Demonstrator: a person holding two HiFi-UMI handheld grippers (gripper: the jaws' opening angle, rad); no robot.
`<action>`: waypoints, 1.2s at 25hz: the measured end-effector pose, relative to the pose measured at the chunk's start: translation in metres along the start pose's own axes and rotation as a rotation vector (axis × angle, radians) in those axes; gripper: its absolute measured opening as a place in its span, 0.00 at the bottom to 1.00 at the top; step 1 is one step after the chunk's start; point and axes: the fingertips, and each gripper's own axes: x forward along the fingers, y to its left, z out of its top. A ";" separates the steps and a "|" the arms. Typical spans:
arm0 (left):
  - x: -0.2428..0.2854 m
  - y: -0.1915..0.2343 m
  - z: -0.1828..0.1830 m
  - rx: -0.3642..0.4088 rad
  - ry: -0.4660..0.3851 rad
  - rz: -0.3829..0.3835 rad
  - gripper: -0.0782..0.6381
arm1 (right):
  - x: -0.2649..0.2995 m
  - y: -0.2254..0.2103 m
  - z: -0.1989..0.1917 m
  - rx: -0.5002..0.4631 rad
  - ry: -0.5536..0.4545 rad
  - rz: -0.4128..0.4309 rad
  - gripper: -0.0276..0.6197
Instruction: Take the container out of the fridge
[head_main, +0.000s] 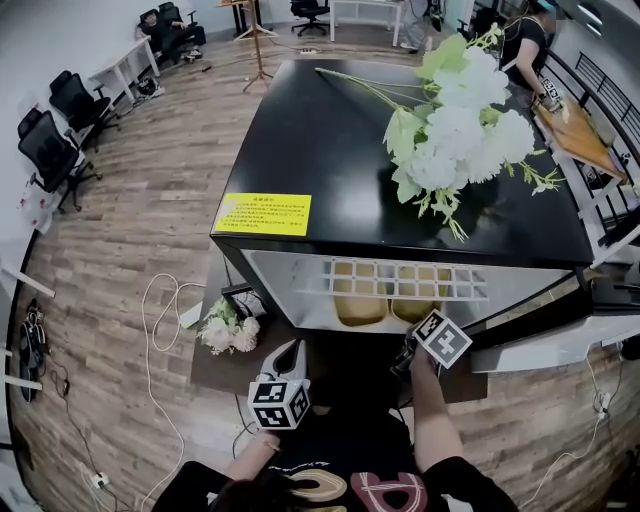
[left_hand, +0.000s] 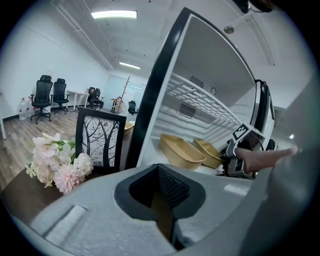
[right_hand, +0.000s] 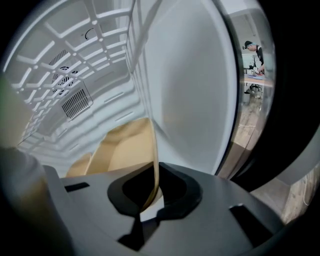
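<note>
The tan container (right_hand: 125, 147) sat inside the open fridge (head_main: 285, 275), under the white wire shelf (head_main: 400, 278). It was the right one of 2, with the other container (head_main: 357, 296) just beside it. The right hand-held gripper (right_hand: 150, 192) was clamped on its near rim. The left hand-held gripper (head_main: 288, 358) hung outside the fridge, jaws together and empty. White flowers (head_main: 455, 130) lay on the fridge top.

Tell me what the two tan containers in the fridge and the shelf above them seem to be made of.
Containers: probably moulded pulp or thin plastic; matte tan, thin walls without shine.
Shelf: probably white moulded plastic, perhaps coated wire; flat white grid bars.
</note>
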 end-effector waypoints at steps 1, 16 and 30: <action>0.000 0.000 0.000 -0.002 0.001 -0.002 0.12 | -0.002 0.000 0.000 -0.003 -0.003 0.000 0.08; -0.005 -0.005 -0.005 -0.002 0.003 -0.052 0.12 | -0.034 0.001 0.000 -0.024 -0.056 0.029 0.07; -0.019 -0.019 -0.011 0.033 0.014 -0.128 0.12 | -0.068 -0.001 -0.011 -0.053 -0.097 0.028 0.07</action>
